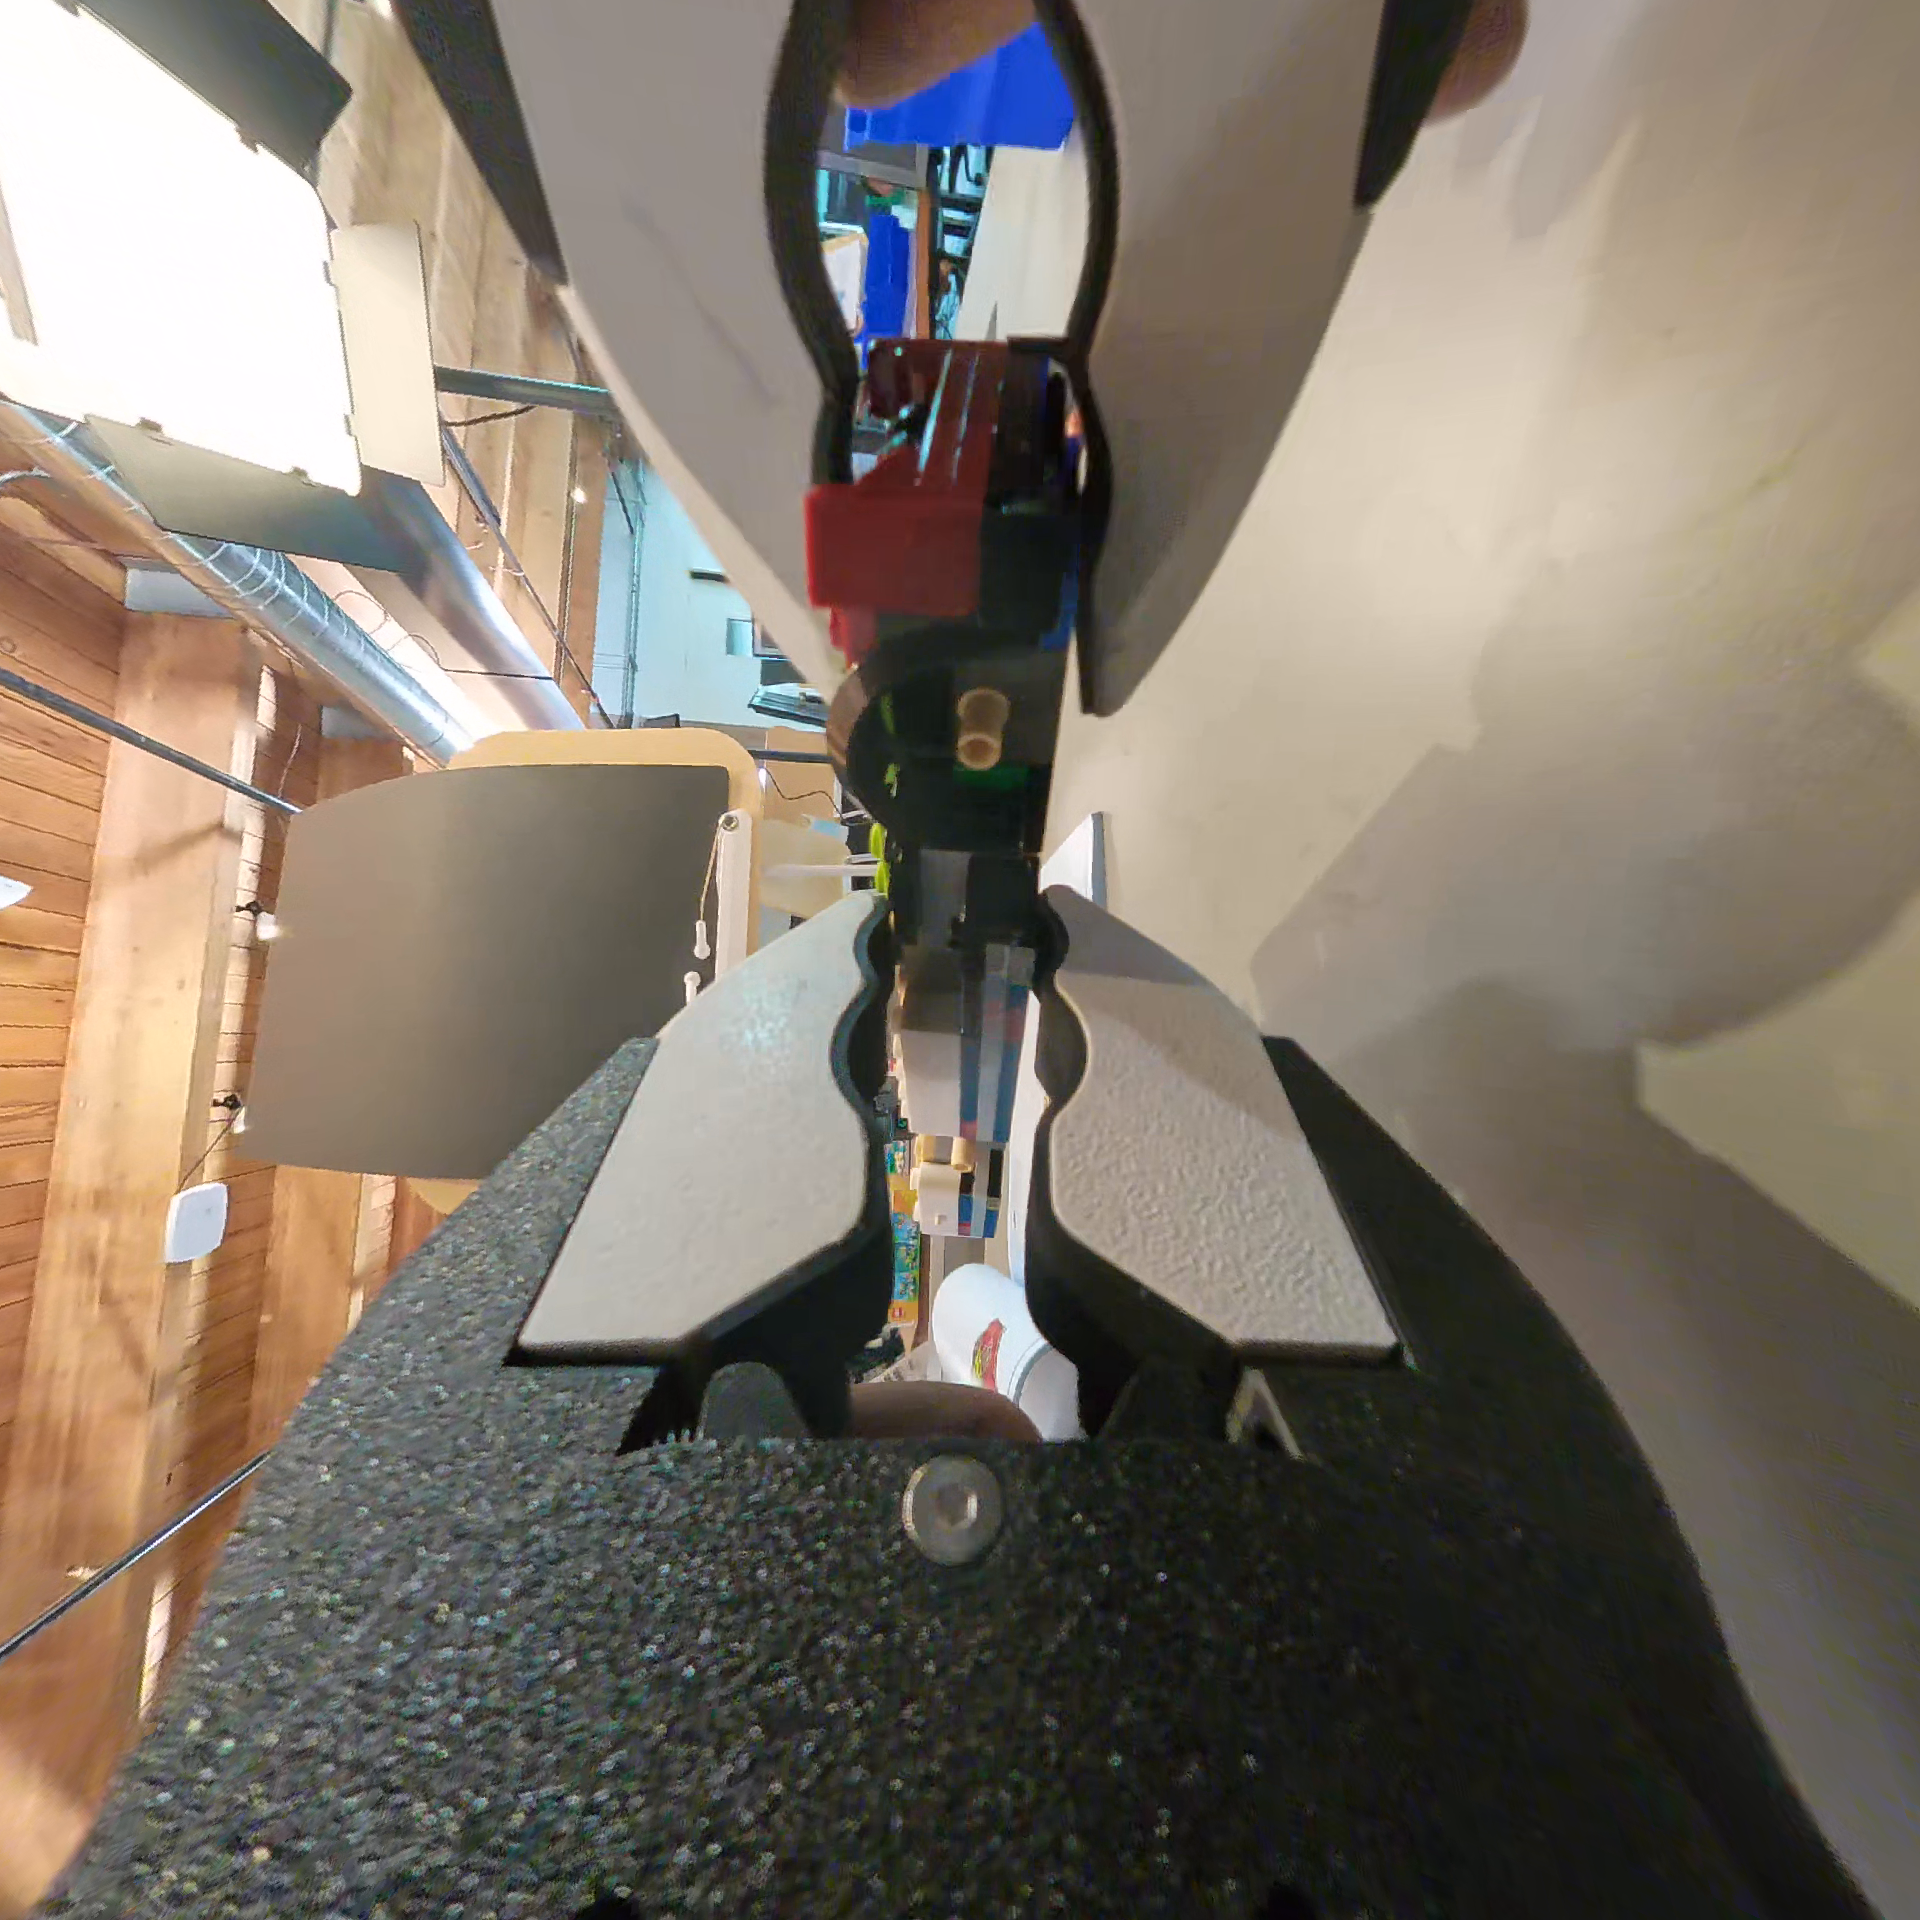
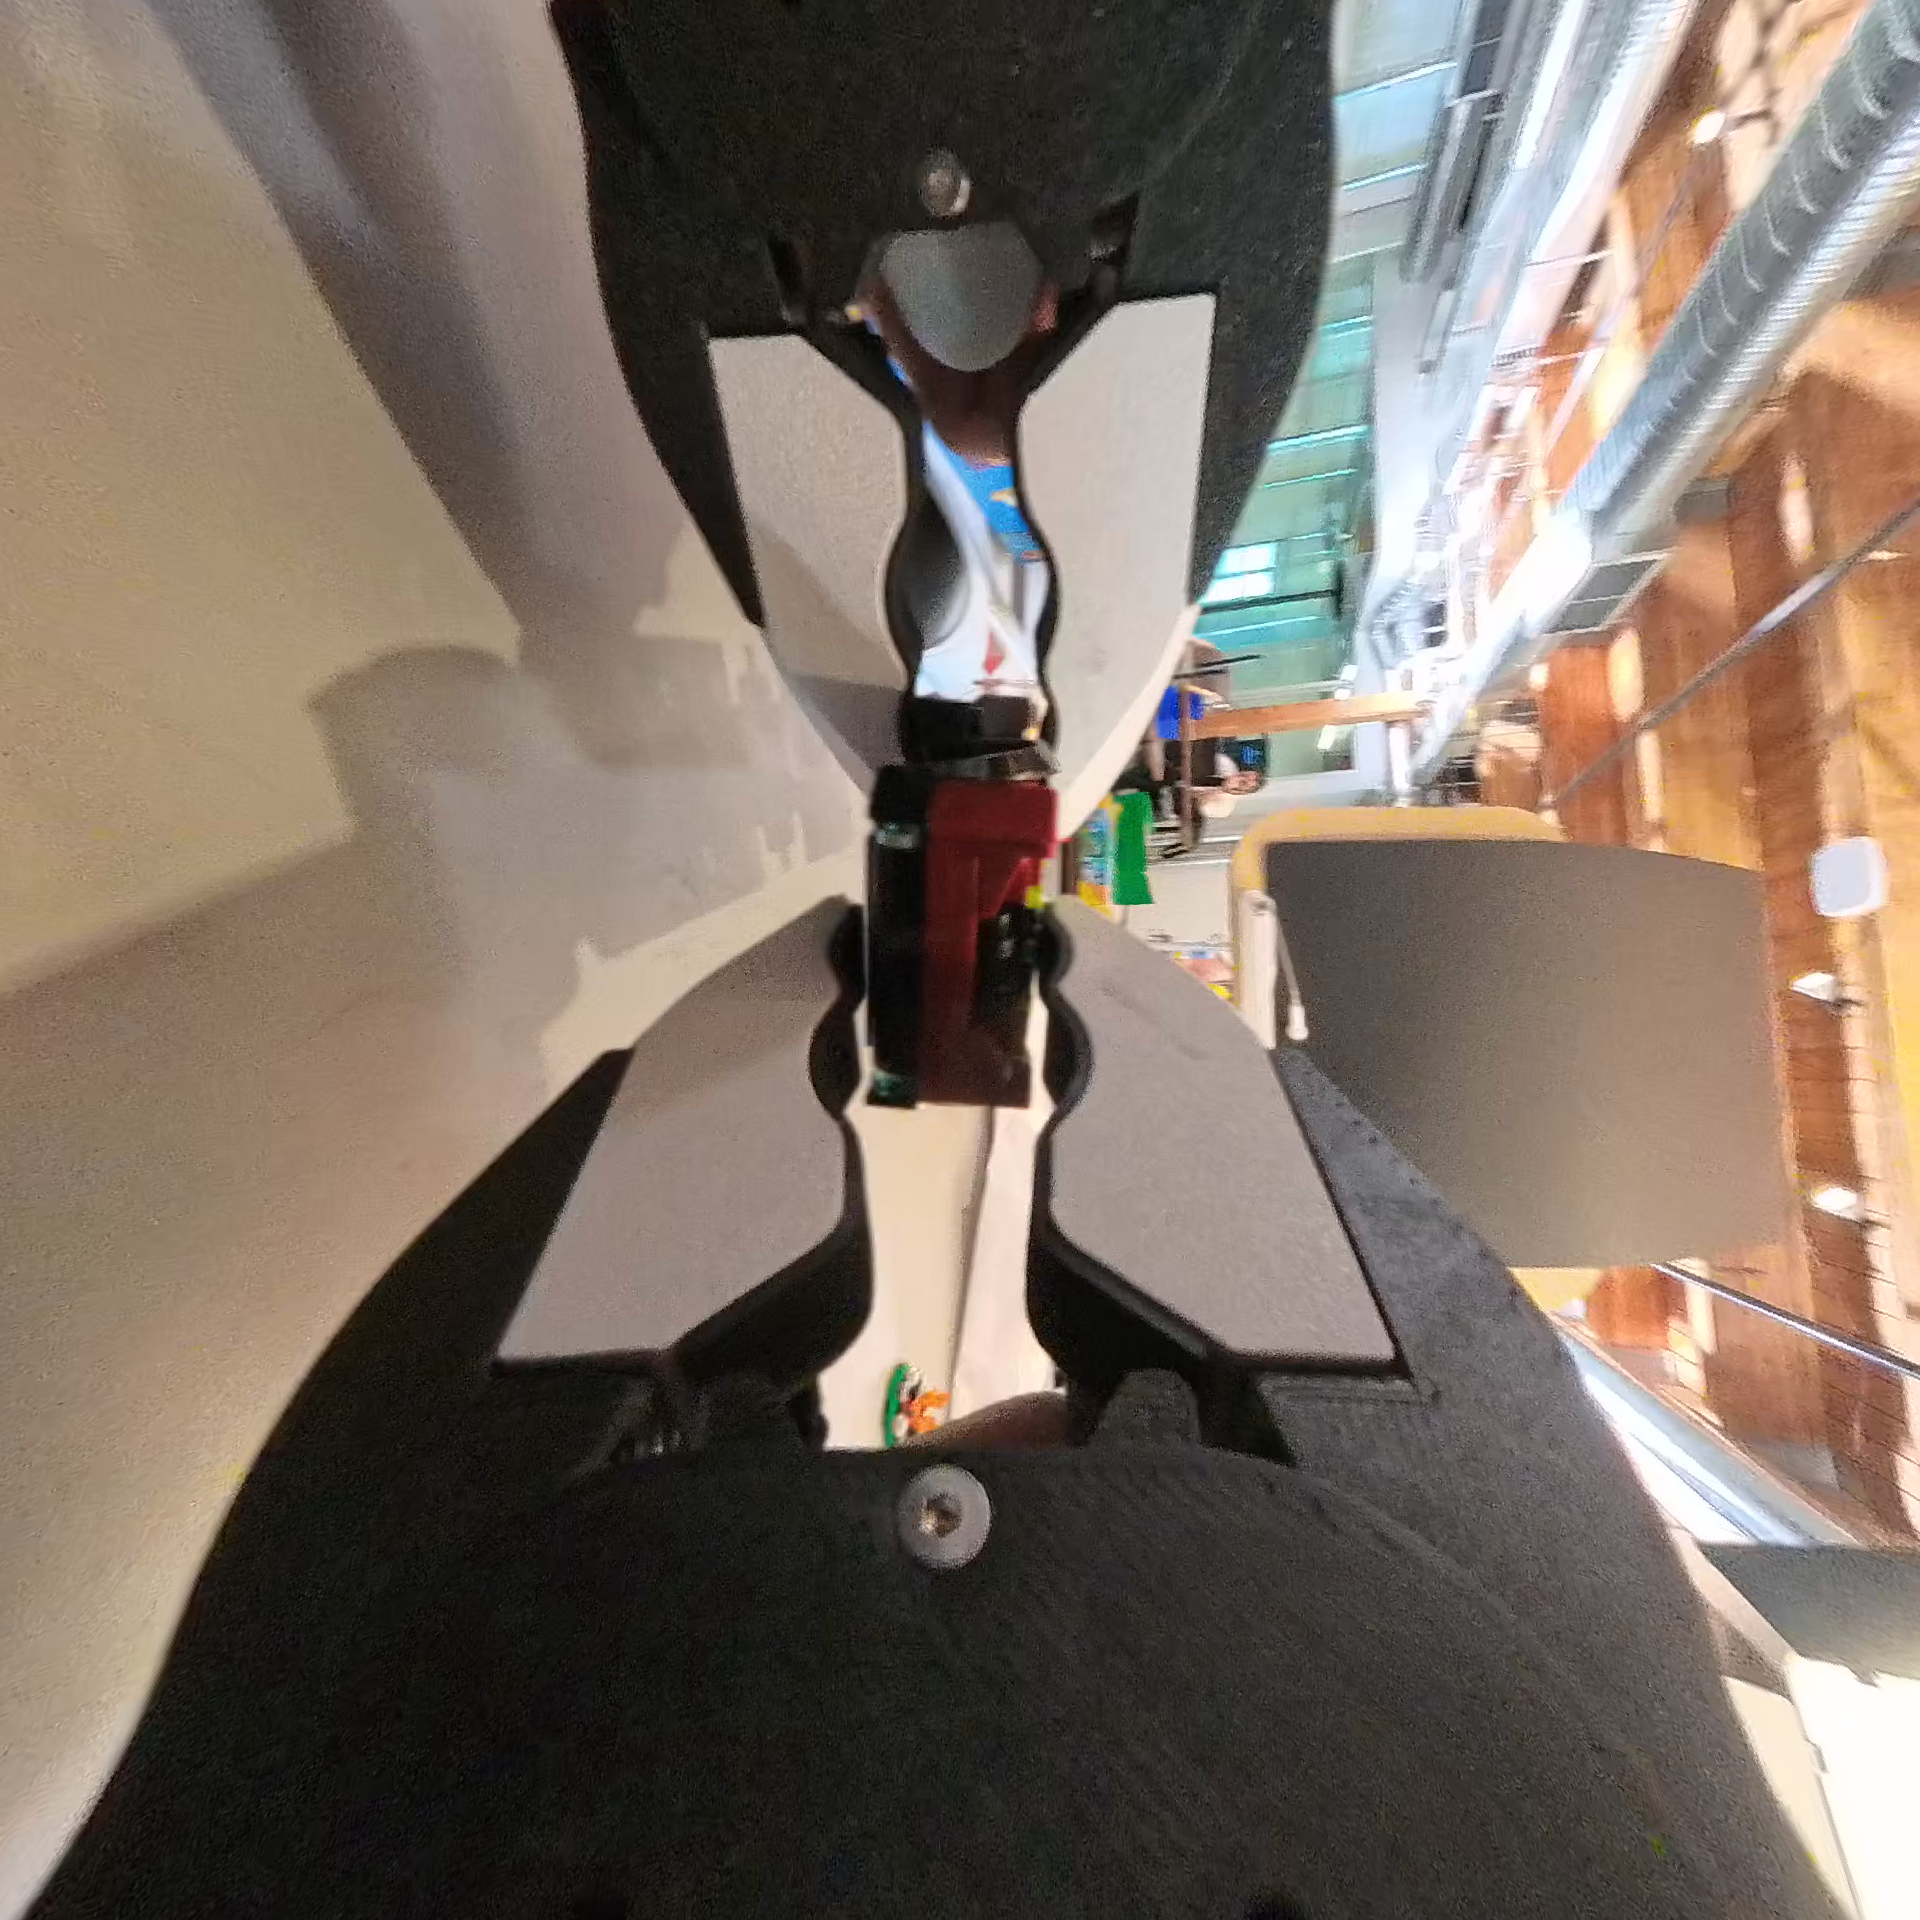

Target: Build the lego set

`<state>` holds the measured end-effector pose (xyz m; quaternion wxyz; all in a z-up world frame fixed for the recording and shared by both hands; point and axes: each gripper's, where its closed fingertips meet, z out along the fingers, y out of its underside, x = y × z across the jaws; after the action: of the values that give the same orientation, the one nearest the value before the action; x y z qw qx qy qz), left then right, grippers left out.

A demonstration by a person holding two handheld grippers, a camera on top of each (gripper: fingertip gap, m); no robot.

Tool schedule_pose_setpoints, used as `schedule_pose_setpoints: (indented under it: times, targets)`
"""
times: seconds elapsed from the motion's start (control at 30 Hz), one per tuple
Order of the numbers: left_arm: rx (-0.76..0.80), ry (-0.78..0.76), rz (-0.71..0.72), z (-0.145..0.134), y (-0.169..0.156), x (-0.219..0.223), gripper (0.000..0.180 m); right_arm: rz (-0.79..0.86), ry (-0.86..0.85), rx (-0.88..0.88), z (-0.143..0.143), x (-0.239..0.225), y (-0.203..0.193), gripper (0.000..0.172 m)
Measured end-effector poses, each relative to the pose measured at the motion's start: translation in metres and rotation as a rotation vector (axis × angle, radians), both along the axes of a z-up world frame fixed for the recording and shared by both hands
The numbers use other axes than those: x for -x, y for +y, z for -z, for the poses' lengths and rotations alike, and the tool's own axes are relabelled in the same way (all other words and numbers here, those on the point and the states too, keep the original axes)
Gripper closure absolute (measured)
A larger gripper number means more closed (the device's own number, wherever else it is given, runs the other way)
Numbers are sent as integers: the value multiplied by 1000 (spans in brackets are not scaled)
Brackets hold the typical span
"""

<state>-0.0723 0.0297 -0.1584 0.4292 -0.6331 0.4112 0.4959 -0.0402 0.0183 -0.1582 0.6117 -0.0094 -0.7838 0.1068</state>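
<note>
A small brick-built model is held between my two grippers, which face each other tip to tip. In the left wrist view my left gripper (image 1: 961,935) is shut on the model's grey, blue and black end (image 1: 940,1029). A black middle section with a tan pin (image 1: 982,727) and a red block (image 1: 899,545) run on into the right gripper (image 1: 961,675) above. In the right wrist view my right gripper (image 2: 948,935) is shut on the red and black end (image 2: 961,977). Both its pads touch the model. The left gripper (image 2: 977,717) grips the far black end.
A white table surface (image 1: 1507,623) fills one side of each view (image 2: 208,468). A chair with a dark back (image 1: 478,966) stands close by (image 2: 1517,1049). A white cup (image 1: 997,1351) lies behind the left fingers. Wooden walls and ducting are farther off. The tips of both grippers are at nearly the same place.
</note>
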Motion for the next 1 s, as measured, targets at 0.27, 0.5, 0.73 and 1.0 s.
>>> schedule_pose_setpoints:
  times: [0.27, 0.5, 0.73, 1.0]
  targets:
    - [24, -72, 37, 10, -5, -2, 144, 16, -28, 7, 9, 4, 9, 144]
    - [113, -206, 66, 25, -12, -5, 132, -5, -101, -4, 27, 7, 20, 144]
    - [168, -231, 38, 37, -14, 1, 127, -32, -276, -147, 61, 8, 39, 130]
    - [263, -362, 62, 52, -18, -5, 126, -87, -543, -165, 69, -7, 48, 126]
